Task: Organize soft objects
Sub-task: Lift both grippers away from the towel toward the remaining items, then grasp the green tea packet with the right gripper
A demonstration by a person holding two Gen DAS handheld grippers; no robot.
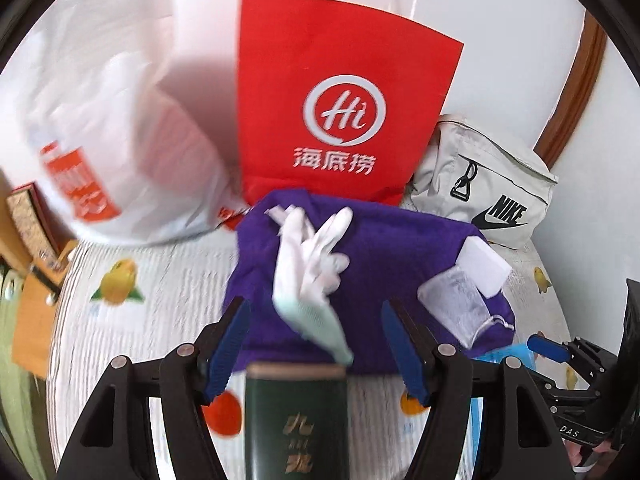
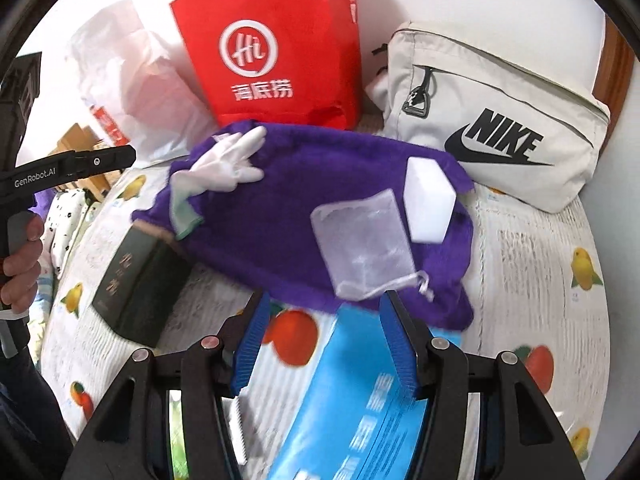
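Observation:
A purple fleece cloth [image 1: 372,248] [image 2: 280,220] lies spread on the fruit-print bedding. On it rest a white glove [image 1: 312,256] [image 2: 228,164] with a mint cuff, a white sponge block [image 1: 486,268] [image 2: 428,204] and a clear mesh drawstring pouch [image 1: 452,304] [image 2: 364,244]. My left gripper [image 1: 315,310] hovers open above the glove's cuff, its blue pads touching nothing. A dark green box [image 1: 294,420] [image 2: 136,280] sits under it at the cloth's near edge. My right gripper [image 2: 325,300] is open too, above a blue box [image 2: 348,392] near the pouch.
A red paper bag [image 1: 340,100] [image 2: 276,52] stands behind the cloth, a white plastic bag [image 1: 112,140] [image 2: 132,80] to its left, a beige Nike pouch [image 1: 488,184] [image 2: 492,128] to its right. A hand [image 2: 20,256] holds the left tool. Wooden furniture [image 1: 36,280] borders the bed's left.

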